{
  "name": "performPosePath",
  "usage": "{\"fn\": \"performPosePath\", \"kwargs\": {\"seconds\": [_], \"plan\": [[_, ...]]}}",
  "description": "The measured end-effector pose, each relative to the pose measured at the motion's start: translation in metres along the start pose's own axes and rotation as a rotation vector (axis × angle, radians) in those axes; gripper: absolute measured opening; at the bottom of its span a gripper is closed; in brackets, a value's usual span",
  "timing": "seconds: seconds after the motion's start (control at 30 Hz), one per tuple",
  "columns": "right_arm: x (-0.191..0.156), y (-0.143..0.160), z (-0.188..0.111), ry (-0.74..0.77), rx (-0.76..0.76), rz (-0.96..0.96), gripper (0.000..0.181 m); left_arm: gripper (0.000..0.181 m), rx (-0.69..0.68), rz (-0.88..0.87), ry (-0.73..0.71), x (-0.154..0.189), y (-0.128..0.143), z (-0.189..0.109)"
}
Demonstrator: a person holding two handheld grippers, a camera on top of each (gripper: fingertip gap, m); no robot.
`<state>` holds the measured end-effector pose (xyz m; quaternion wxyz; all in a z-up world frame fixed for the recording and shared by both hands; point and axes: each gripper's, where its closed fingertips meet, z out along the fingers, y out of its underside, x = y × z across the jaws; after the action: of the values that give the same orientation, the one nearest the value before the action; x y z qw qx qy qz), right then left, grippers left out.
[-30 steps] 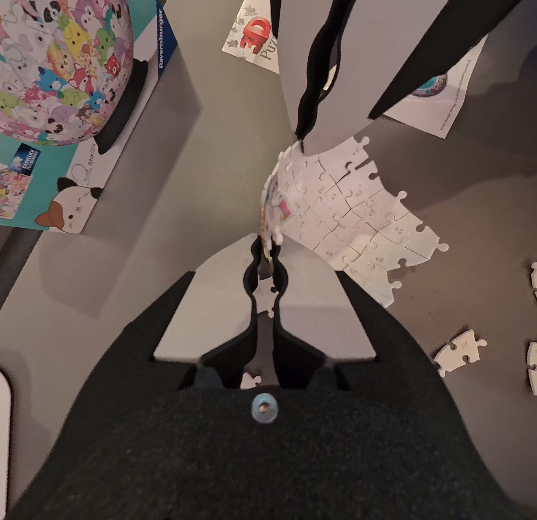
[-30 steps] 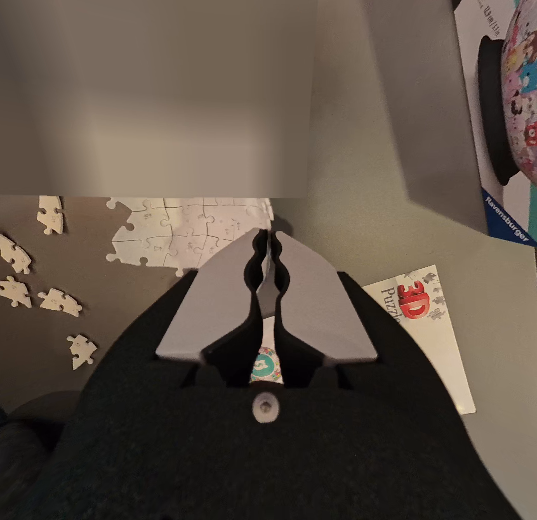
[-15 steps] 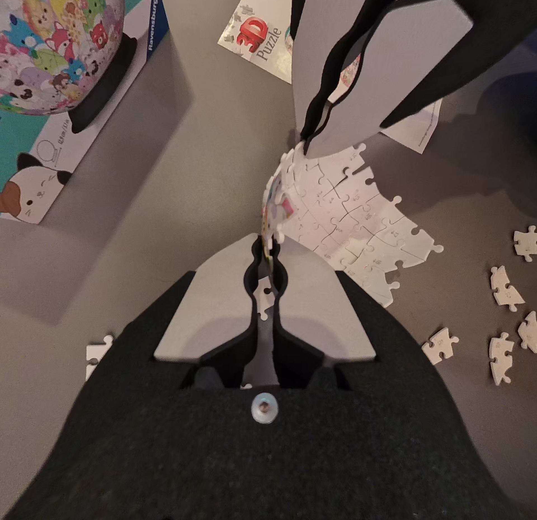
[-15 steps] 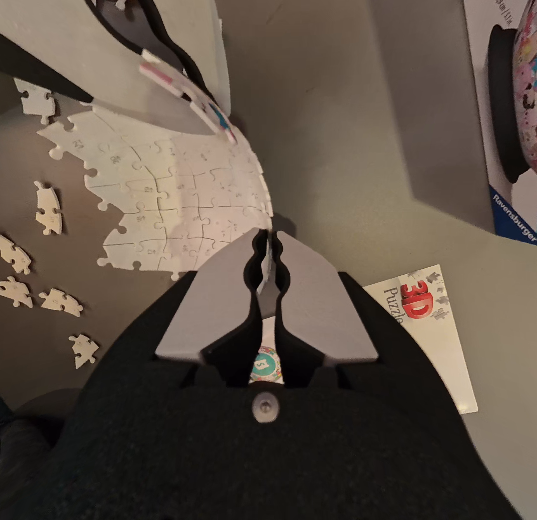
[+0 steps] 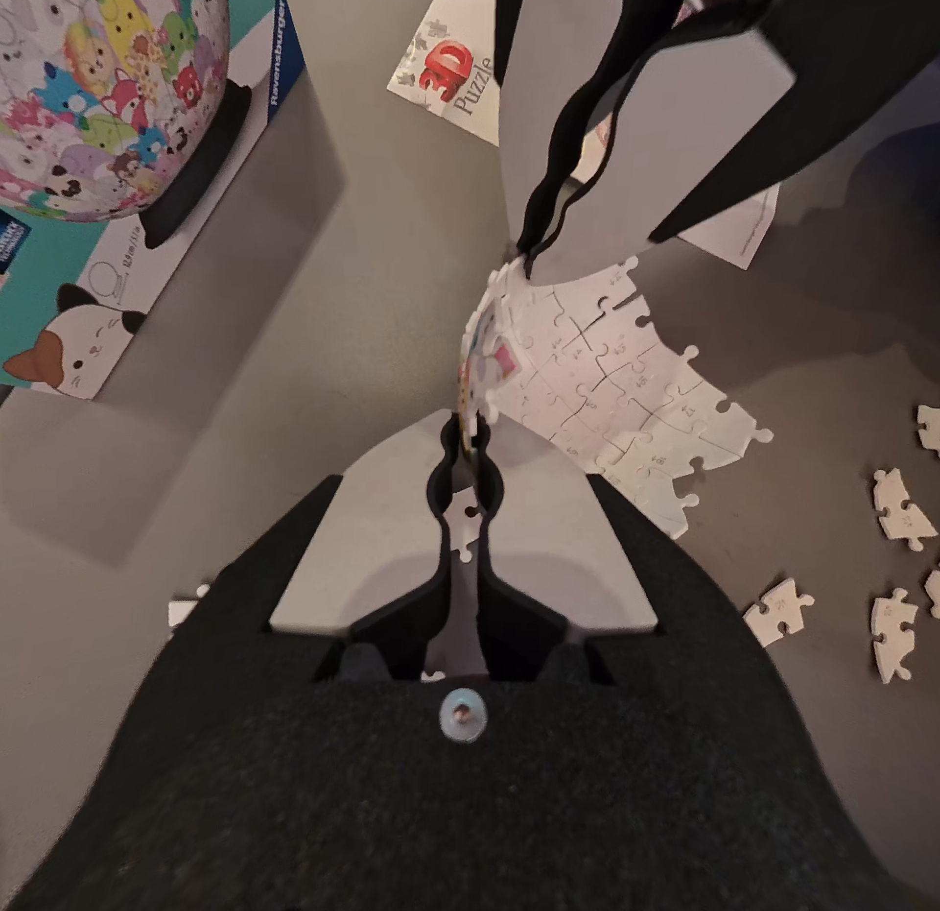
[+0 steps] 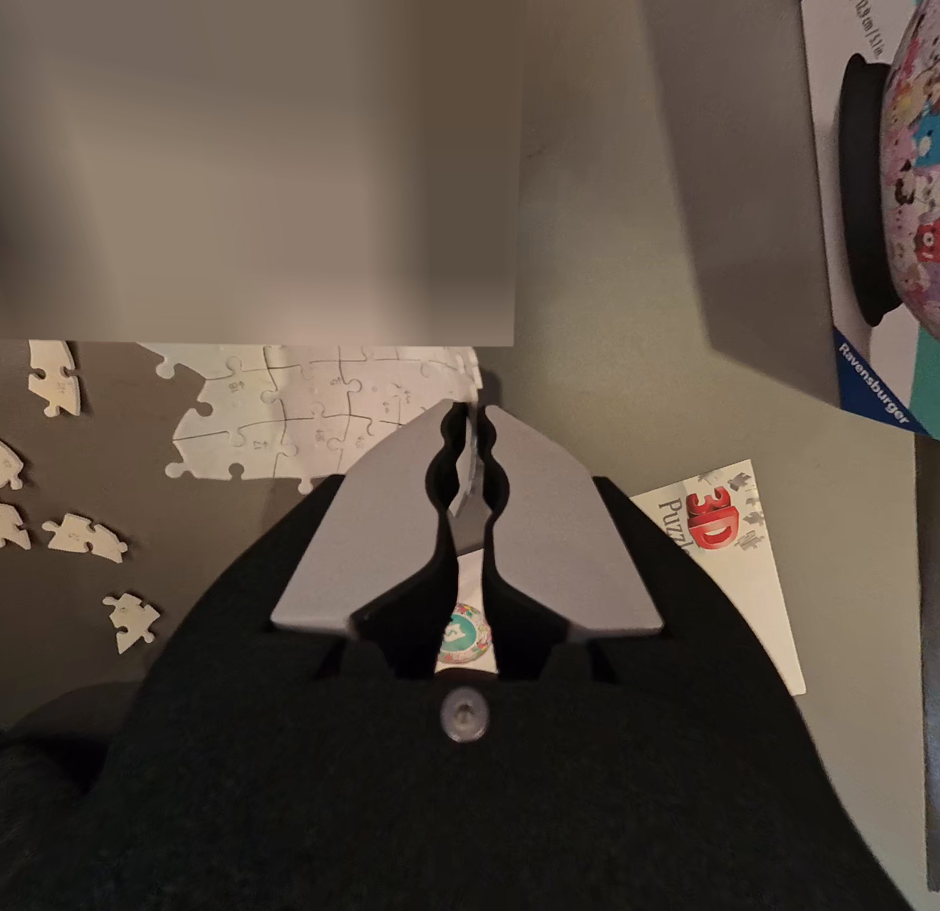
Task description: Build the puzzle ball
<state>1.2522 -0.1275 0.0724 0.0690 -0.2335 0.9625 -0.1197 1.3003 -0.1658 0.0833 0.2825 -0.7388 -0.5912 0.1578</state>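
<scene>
The curved shell of joined puzzle pieces is in the middle of my left view, held up on its edge above the tabletop, its white numbered inside turned toward three o'clock. I hold it from two ends so that it does not sag or fall apart while I work. My left claw is closed narrow on the lower rim, where the coloured print shows. My right claw comes down from twelve o'clock and pinches the upper rim; in its own view the rim stands as a thin white strip between the two fingers.

I judge this grip keeps the shell steady, so that the curve stays true for the next piece. The ball is far from complete.

At three and four o'clock the loose pieces lie face down on the darker side of the tabletop, near, ready to be taken. At twelve o'clock lies the instruction leaflet, partly under my right claw. At ten o'clock stands the puzzle box, whose picture I can use as a model.
</scene>
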Motion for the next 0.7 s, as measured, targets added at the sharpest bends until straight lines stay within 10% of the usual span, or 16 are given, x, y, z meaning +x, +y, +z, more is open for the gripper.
{"fn": "performPosePath", "kwargs": {"seconds": [0.7], "plan": [[-0.0021, -0.0028, 0.0047, -0.03, 0.045, -0.059, 0.021, 0.003, 0.033, -0.044, 0.047, -0.0011, 0.0, 0.0005]]}}
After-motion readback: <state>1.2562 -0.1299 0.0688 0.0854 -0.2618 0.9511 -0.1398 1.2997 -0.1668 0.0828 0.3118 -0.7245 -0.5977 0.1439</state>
